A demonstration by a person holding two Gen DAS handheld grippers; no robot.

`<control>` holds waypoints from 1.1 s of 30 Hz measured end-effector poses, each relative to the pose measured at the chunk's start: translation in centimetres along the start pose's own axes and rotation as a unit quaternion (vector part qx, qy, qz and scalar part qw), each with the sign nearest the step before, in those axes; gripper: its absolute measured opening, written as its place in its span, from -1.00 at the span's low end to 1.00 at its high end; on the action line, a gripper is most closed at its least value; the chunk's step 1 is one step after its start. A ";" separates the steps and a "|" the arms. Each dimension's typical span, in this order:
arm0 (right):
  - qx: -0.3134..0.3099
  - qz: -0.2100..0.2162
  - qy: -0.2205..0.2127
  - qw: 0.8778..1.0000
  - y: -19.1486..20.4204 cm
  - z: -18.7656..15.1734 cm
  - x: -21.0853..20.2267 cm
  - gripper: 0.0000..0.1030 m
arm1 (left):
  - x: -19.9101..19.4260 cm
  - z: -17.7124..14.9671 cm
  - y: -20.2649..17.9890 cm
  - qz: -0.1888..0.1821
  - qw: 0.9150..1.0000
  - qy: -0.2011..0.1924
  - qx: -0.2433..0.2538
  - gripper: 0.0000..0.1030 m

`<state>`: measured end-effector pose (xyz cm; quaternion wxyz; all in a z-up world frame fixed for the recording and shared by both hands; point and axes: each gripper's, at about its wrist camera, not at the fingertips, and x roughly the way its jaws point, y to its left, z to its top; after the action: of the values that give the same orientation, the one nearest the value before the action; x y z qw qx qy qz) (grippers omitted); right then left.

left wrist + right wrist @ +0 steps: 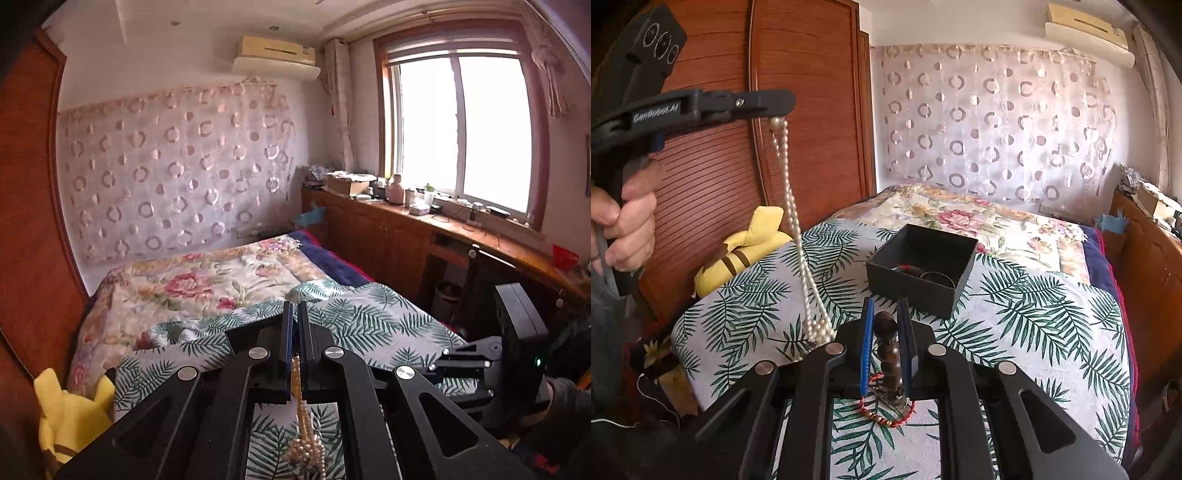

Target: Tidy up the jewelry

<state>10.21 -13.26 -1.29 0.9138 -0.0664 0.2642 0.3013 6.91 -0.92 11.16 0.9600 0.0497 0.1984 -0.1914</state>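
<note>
My left gripper [295, 314] is shut on a long pearl necklace [304, 435] that hangs below it. In the right wrist view the left gripper [783, 110] is high at the left and the pearl necklace [798, 240] hangs down to the leaf-print cloth [1015, 314]. My right gripper [886, 314] is shut on a dark wooden bead bracelet [888, 354], with a red string bracelet [886, 410] lying under it. A black open box [919, 269] sits just beyond the right gripper and holds some jewelry.
A yellow plush toy [753, 240] lies at the bed's left edge by a wooden wardrobe [812, 110]. A floral quilt [979, 218] covers the far bed. A wooden counter [461, 236] with clutter runs under the window at the right.
</note>
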 end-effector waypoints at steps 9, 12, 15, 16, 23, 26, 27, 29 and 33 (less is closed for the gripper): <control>0.005 -0.003 0.016 1.000 -0.6 -0.8 1.1 -0.72 | 3.1 -3.2 0.8 0.008 0.998 0.054 -0.002 -0.96; 0.006 -0.003 0.022 1.000 -0.7 -1.1 1.5 -0.72 | 4.7 -4.9 2.5 0.024 0.996 0.080 -0.015 -0.96; 0.004 -0.003 0.026 1.000 -0.7 -1.2 1.9 -0.72 | 5.2 -5.5 4.0 0.044 0.995 0.088 -0.023 -0.96; 0.003 -0.003 0.027 1.000 -0.6 -1.2 2.0 -0.72 | 5.0 -5.4 4.4 0.047 0.995 0.085 -0.028 -0.96; 0.003 -0.001 0.028 1.000 -0.5 -1.2 2.1 -0.72 | 2.5 -1.5 4.4 0.048 0.998 0.038 -0.027 -0.96; 0.002 0.000 0.029 1.000 -0.4 -1.3 2.2 -0.72 | 1.4 0.7 3.5 0.033 0.999 0.020 -0.021 -0.96; 0.002 0.000 0.029 1.000 -0.4 -1.3 2.2 -0.72 | 1.0 1.4 3.0 0.026 0.999 0.013 -0.018 -0.96; 0.003 0.000 0.028 1.000 -0.4 -1.3 2.2 -0.72 | 0.5 2.4 2.2 0.016 1.000 0.004 -0.013 -0.97; 0.005 0.000 0.027 1.000 -0.5 -1.4 2.1 -0.72 | -0.8 4.4 0.6 -0.016 1.000 -0.016 -0.008 -0.96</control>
<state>11.30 -12.93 -3.57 0.9068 -0.0701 0.2899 0.2978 8.06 -0.86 15.51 0.9602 0.0355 0.1857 -0.2057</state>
